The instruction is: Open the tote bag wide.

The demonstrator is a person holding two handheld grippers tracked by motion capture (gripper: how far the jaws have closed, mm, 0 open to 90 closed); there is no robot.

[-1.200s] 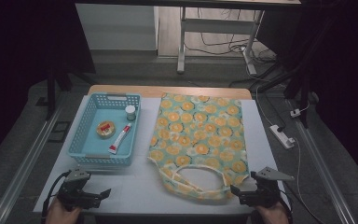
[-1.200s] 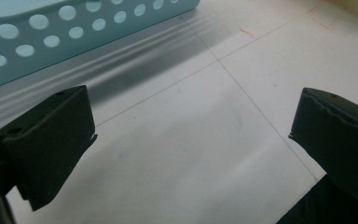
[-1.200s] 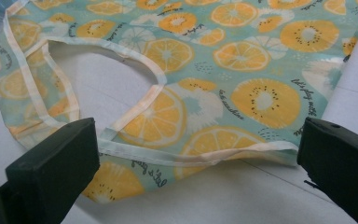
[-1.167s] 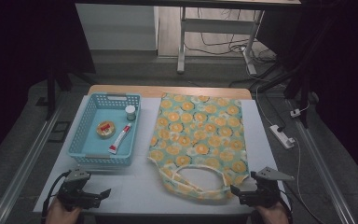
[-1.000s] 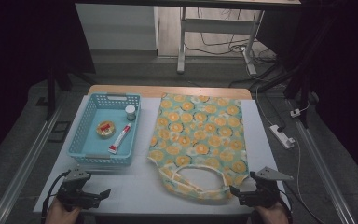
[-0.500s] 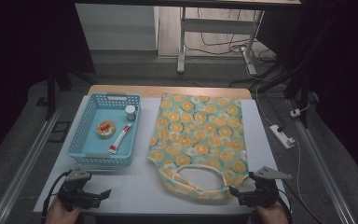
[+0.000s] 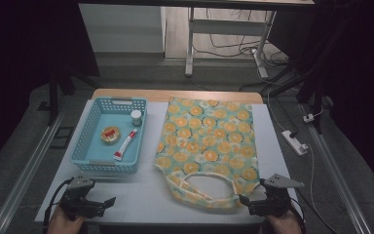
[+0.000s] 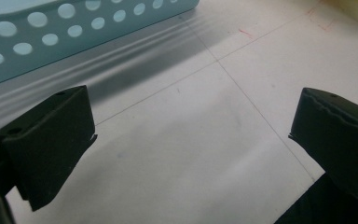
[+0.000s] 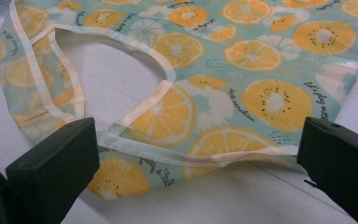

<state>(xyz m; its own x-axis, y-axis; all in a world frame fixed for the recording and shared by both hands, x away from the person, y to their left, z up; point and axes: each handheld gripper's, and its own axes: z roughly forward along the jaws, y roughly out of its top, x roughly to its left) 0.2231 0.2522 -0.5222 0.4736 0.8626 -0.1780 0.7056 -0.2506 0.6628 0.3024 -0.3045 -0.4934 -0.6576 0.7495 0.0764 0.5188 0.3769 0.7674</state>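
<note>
on table: one bag [image 7: 208, 146], two open claws [image 7: 244, 200]

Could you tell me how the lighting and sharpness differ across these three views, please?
High view: dim overall, dark surroundings, the table evenly lit, slightly soft. Left gripper view: bright, near glare on the table, and the blue basket casts a striped shadow. Right gripper view: the fruit-print bag is sharp; the near jaws look dark and soft.
</note>
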